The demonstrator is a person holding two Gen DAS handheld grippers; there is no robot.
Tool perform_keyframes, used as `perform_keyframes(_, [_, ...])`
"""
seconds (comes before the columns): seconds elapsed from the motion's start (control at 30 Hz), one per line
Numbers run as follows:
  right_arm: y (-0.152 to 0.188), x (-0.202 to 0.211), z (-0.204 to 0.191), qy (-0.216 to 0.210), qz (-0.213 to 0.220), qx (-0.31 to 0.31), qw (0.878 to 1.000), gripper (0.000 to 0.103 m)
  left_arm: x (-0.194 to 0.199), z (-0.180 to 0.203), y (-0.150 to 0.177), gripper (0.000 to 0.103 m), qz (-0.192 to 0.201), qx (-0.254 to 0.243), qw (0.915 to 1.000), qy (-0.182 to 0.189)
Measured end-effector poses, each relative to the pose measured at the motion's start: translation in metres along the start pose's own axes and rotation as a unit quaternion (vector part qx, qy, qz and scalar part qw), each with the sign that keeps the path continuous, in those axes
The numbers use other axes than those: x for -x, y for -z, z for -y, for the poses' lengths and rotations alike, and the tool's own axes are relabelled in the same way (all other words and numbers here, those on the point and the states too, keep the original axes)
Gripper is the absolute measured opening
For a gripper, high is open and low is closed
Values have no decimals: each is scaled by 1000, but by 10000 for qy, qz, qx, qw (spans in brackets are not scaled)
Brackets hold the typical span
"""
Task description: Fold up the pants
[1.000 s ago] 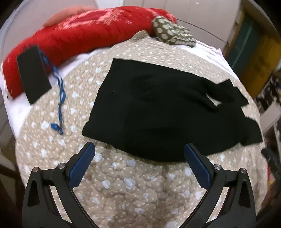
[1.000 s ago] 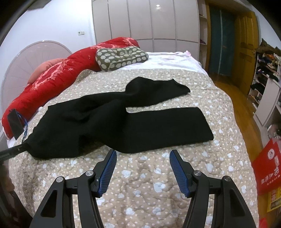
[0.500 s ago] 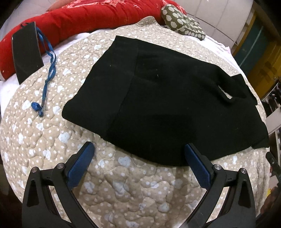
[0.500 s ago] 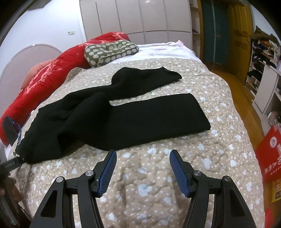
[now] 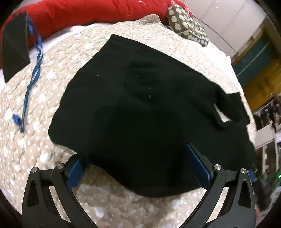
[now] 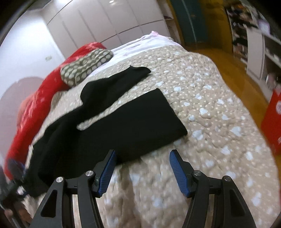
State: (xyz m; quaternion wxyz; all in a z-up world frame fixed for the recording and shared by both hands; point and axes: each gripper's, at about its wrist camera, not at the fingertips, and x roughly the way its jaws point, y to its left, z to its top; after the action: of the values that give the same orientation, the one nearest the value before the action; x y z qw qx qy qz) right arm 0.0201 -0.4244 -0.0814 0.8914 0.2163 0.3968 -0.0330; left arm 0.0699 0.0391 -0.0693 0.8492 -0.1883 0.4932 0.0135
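Left gripper (image 5: 138, 164) spread wide, blue pads straddling the near waist edge of the black knit pants (image 5: 149, 114), right gripper (image 6: 141, 171) likewise spread, empty, near the lower leg's edge, pants lay flat on beige dotted quilted bedspread (image 6: 210, 105), red padded blanket (image 5: 84, 12) beyond.

Left gripper (image 5: 138, 166) jaws spread wide astride black pants' (image 5: 149, 108) near edge; beige quilt (image 5: 58, 57) beneath.

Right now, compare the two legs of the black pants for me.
The near leg lies flat and straight, its hem square; the far leg is bunched and angles away toward the spotted pillow. A strip of quilt shows between them. Both are black and rest on the quilt.
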Motion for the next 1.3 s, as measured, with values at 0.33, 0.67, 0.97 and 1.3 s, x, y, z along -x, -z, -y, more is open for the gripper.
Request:
perform_keyframes(0.33, [-25,0,-12,-258,417,-17,9988,5,9,-4,-11,13,-101,-143,9988,449])
perform_keyframes(0.67, [-5,119,4,-201,844,315,9957,5,54,-15,-15,12,9,-815,9951,556])
perform_keyframes(0.97, [25,84,31,1394,40,583,9885,21,49,-37,8,22,-186,-897,9957,135])
perform_keyframes(1.3, [15,101,-62,-428,254,1539,9868,21,85,-42,10,22,103,-1115,9935,-195])
